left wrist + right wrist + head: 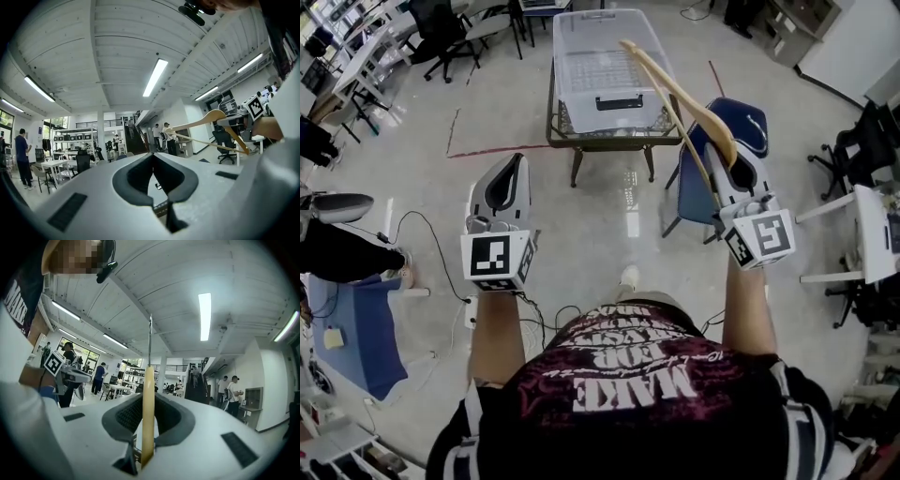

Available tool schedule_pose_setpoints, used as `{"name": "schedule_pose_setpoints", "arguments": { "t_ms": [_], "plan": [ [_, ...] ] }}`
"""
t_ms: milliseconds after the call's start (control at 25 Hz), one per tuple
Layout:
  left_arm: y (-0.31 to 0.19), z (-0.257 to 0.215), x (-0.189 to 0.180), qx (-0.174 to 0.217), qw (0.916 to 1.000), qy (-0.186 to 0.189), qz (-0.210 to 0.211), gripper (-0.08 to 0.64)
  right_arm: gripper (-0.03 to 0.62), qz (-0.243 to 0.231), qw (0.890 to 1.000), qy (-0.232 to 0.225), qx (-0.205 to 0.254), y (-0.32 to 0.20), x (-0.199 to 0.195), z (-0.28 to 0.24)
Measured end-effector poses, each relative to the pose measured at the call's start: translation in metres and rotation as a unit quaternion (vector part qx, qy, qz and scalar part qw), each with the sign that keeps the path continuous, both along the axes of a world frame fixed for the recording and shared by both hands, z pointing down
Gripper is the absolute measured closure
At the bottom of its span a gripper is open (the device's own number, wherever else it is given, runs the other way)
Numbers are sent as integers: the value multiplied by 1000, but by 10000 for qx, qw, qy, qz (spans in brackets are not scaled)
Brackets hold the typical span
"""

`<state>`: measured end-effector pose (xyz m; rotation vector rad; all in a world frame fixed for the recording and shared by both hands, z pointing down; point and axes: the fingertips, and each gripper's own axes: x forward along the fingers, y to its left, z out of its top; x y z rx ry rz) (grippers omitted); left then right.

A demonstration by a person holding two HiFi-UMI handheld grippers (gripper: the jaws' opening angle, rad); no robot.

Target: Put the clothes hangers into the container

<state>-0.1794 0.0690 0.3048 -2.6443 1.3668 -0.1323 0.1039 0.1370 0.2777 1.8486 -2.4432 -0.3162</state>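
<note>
Wooden hanger [675,87] clamped in right gripper [737,157], black shirt [628,412] printed "MAKE"

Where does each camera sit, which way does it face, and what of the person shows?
Head view: on the person's head, facing steeply down and forward toward the container; shows shirt, left forearm, right forearm, left gripper, and right gripper holding the wooden hanger.
Left gripper view: on the left gripper, level along its shut, empty jaws into the hall; right forearm at right.
Right gripper view: level along jaws clamped on the hanger; shirt, left forearm at left.
Shared: all three show the hanger.
</note>
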Motion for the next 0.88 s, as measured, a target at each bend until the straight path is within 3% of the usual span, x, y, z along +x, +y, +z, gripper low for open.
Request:
{"name": "schedule_pose_setpoints", "arguments": {
  "t_ms": [440, 880],
  "plan": [
    [-60, 1, 48, -135, 9999, 78, 42, 554, 532, -91, 9999, -87, -69, -54, 46, -3],
    [-100, -2, 80, -263, 9992, 144, -262, 554, 532, -367, 9973, -621, -122, -95, 97, 3]
  ]
}}
